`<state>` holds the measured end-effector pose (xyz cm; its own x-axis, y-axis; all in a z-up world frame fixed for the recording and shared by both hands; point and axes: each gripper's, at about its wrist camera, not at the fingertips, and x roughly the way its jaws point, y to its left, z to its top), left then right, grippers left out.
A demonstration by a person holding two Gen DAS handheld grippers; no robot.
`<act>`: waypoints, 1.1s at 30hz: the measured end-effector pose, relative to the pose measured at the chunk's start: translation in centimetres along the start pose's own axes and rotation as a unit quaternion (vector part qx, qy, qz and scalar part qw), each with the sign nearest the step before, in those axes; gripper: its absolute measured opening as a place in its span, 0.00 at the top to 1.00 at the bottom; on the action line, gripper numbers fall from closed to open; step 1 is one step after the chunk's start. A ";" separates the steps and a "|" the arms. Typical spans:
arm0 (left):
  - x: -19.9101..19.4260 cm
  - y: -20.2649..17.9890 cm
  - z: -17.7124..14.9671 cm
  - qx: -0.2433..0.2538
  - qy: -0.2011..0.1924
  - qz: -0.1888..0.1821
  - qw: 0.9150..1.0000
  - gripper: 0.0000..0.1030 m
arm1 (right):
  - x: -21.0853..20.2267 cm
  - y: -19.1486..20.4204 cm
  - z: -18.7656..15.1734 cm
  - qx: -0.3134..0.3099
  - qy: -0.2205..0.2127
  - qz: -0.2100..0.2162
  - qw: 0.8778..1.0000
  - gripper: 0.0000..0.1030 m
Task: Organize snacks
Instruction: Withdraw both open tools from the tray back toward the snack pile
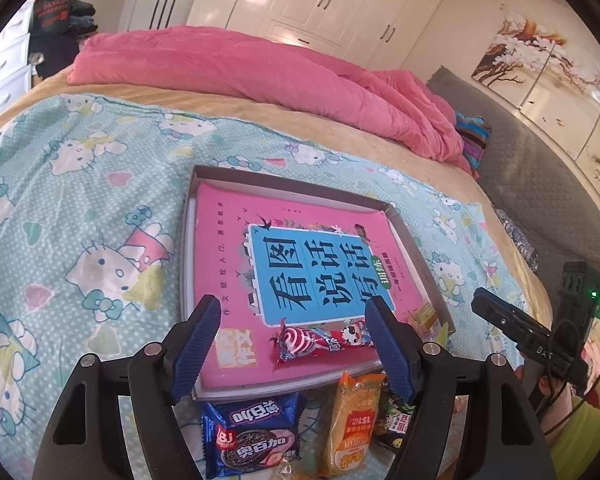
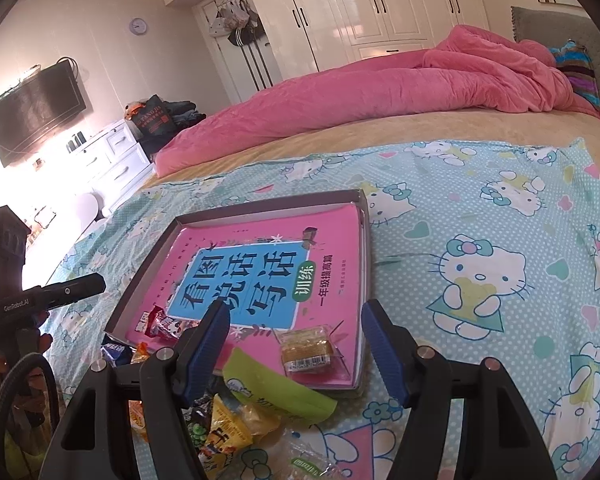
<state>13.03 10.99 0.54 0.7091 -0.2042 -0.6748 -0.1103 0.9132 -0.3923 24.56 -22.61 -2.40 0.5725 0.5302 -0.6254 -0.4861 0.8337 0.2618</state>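
While both claws spread | red candy (image 1: 320,340) btwn L claw (image 1: 296,340) tips, untouched

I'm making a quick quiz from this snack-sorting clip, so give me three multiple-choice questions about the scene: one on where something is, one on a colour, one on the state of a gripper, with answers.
1. Where does the red swirl-print candy packet lie?
A. on the pink book in the shallow box
B. on the pink quilt
C. between closed jaws

2. What colour is the sandwich-cookie packet on the bedsheet nearest the left gripper?
A. green
B. dark blue
C. white

3. How does the right gripper stand?
A. shut on a snack
B. open, gripping nothing
C. out of view

Answers: 1 A, the packet rests on the book's near edge. 2 B, its wrapper is dark blue. 3 B, its blue pads stand apart, touching no snack.
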 end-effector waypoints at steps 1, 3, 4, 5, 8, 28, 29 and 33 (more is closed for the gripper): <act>-0.2 0.0 0.0 0.001 -0.003 0.003 1.000 0.25 | -0.1 0.1 -0.1 -0.001 -0.001 0.001 1.000 0.34; -0.6 0.0 0.0 0.000 -0.007 0.005 1.000 0.24 | -0.4 0.4 -0.2 -0.003 -0.001 0.003 1.000 0.34; -0.9 0.0 -0.1 -0.001 -0.010 0.007 1.000 0.24 | -0.5 0.6 -0.3 -0.003 -0.001 0.004 1.000 0.34; -1.1 0.0 -0.1 -0.003 -0.013 0.009 1.000 0.23 | -0.6 0.8 -0.4 -0.005 -0.001 0.007 1.000 0.34; -1.4 0.3 -0.3 -0.013 -0.013 0.009 1.000 0.22 | -0.9 1.3 -0.6 -0.012 0.000 0.009 1.000 0.34; -3.6 0.6 -2.7 -0.026 -0.002 0.020 0.999 0.22 | -2.5 3.2 -2.1 -0.022 0.005 0.031 0.999 0.33; -3.7 0.6 -2.8 -0.026 -0.002 0.020 0.999 0.22 | -2.6 3.2 -2.2 -0.022 0.005 0.031 0.999 0.33; -4.0 0.6 -3.1 -0.024 -0.001 0.024 0.999 0.22 | -2.8 3.4 -2.5 -0.020 0.007 0.035 0.999 0.33</act>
<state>8.01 11.21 1.06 0.7033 -0.1608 -0.6924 -0.1771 0.9037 -0.3897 19.71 -21.65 -1.62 0.5271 0.5854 -0.6160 -0.5511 0.7873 0.2766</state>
